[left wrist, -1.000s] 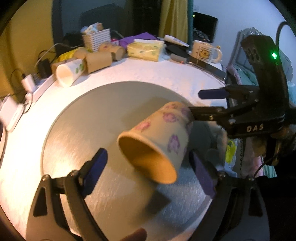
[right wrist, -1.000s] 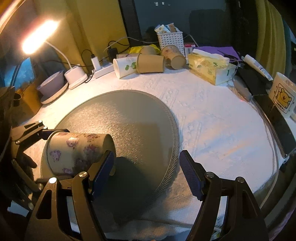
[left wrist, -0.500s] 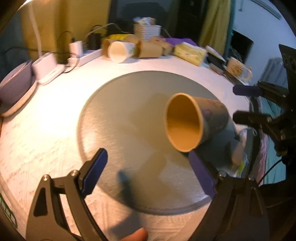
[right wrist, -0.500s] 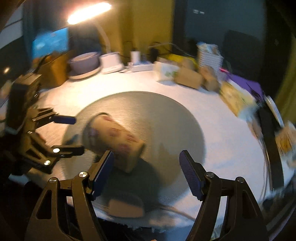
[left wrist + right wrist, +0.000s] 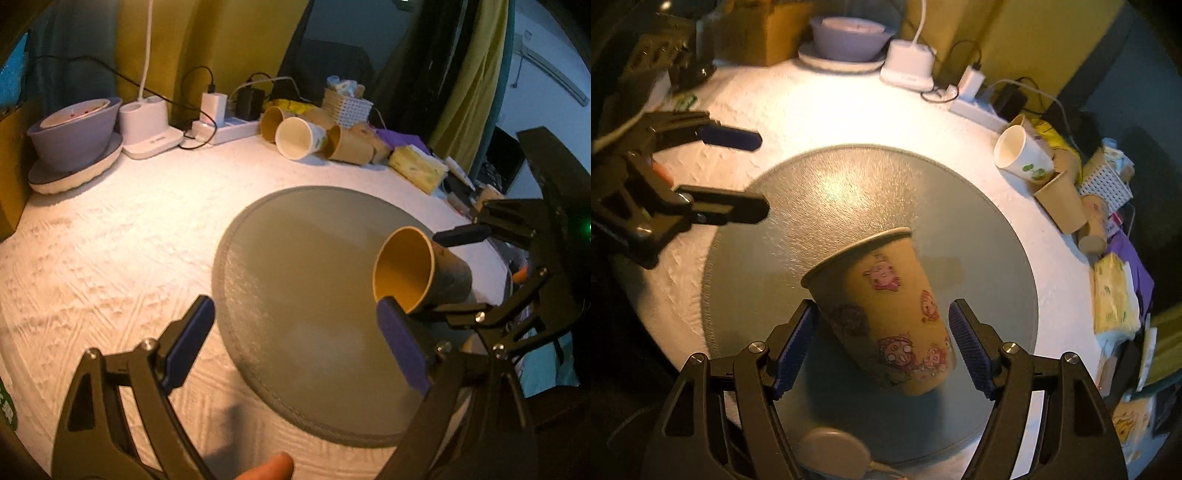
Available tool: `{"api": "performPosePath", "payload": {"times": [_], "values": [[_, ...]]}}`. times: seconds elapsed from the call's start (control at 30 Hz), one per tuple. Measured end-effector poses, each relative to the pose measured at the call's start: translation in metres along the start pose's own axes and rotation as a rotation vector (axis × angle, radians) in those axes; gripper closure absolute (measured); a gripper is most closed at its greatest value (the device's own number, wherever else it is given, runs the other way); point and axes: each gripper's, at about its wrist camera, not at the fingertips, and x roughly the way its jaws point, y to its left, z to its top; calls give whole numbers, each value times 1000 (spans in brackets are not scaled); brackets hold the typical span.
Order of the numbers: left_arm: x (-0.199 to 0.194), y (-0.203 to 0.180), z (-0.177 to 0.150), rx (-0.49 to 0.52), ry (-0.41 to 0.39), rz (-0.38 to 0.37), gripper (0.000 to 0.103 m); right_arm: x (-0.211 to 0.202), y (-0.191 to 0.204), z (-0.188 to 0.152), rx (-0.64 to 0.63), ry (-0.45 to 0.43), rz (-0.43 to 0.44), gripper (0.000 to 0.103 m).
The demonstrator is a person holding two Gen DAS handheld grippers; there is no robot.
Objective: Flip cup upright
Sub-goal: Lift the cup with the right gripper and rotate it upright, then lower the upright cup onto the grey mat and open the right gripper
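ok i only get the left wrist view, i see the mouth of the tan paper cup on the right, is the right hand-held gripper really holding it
observer: Yes. The right wrist view shows the right hand-held gripper with a blue pad against each side of the tan paper cup.
operator: is it resting on the mat
observer: It looks lifted and tilted over the round grey mat, with a shadow beneath it.
operator: any print on it
observer: Pink cartoon figures on its wall.
operator: where's my gripper from there
observer: The left hand-held gripper is open, apart from the cup, at the mat's edge.
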Motion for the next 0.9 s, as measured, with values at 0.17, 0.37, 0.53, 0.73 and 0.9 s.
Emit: {"api": "performPosePath", "payload": {"times": [0.17, 0.37, 0.53, 0.73, 0.9], "values": [[9, 5, 2, -10, 16, -15, 13, 15, -9, 12, -15, 69, 15, 27], [13, 6, 3, -3, 17, -32, 13, 35, -22, 29, -20, 136, 52, 27], [13, 12, 4, -27, 16, -45, 13, 38, -31, 34, 1, 142, 89, 35], [11, 14, 8, -42, 1, -50, 13, 20, -51, 41, 130, 0, 81, 35], [8, 11, 13, -42, -15, -41, 13, 10, -61, 34, 261, -150, 78, 35]]}}
